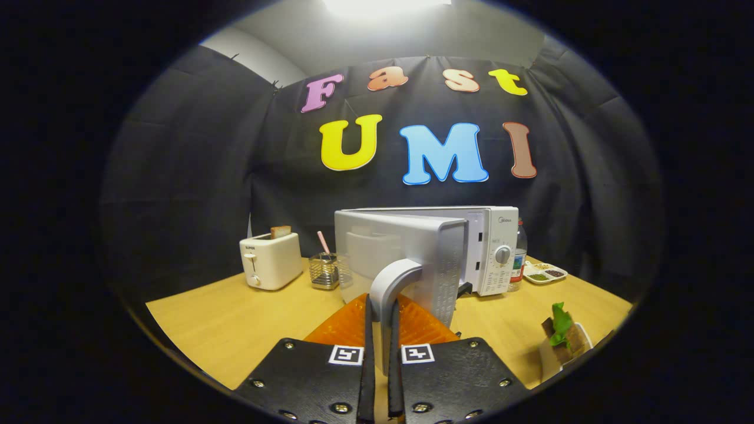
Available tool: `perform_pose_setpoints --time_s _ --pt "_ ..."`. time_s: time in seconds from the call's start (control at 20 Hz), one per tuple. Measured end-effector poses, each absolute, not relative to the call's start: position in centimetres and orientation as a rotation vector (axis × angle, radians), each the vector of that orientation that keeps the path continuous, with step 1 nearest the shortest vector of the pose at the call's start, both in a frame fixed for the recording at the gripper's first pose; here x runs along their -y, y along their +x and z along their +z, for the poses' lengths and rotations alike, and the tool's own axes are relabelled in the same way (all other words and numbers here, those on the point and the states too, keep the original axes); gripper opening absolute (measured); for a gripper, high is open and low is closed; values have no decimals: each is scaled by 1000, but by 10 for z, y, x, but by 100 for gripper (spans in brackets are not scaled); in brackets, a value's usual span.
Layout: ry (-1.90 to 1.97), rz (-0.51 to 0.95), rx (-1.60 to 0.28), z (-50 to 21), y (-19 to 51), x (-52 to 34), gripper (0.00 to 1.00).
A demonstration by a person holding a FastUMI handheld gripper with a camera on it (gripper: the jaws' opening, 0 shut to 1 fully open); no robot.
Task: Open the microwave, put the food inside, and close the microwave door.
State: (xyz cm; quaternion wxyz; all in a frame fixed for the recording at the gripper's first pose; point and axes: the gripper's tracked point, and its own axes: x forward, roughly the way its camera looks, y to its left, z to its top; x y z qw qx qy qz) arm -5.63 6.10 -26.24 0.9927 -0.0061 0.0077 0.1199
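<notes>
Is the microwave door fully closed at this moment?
No, the microwave door stands swung open toward the camera, and the tool is shut on its handle.

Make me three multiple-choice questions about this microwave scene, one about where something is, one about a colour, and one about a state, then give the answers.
1. Where does the toaster stand?
A. On top of the microwave
B. On the table beside the wire basket, on the microwave's door side
C. Inside the microwave

2. What colour is the mat just ahead of the fingers?
A. Orange
B. Blue
C. White

3. How is the microwave door?
A. Fully shut
B. Taken off
C. Swung open, its handle between the fingers

Answers: 1 B, it sits on the wooden table next to the wire basket. 2 A, the ribbed sheet is orange. 3 C, the gripper is closed on the door handle and the door stands away from the microwave.
</notes>
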Motion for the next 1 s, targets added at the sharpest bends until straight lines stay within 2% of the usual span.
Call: perform_pose_setpoints --time_s 0.2,0.4,0.5,0.75,1.0 --pt "-64 280 34 -267 -79 -134 9" --pt "-92 159 25 -273 -80 -150 8" --pt "-71 119 23 -272 -83 -166 13" --pt "-87 79 58 -273 -84 -189 15" --pt "-44 148 37 -277 -98 -193 15"
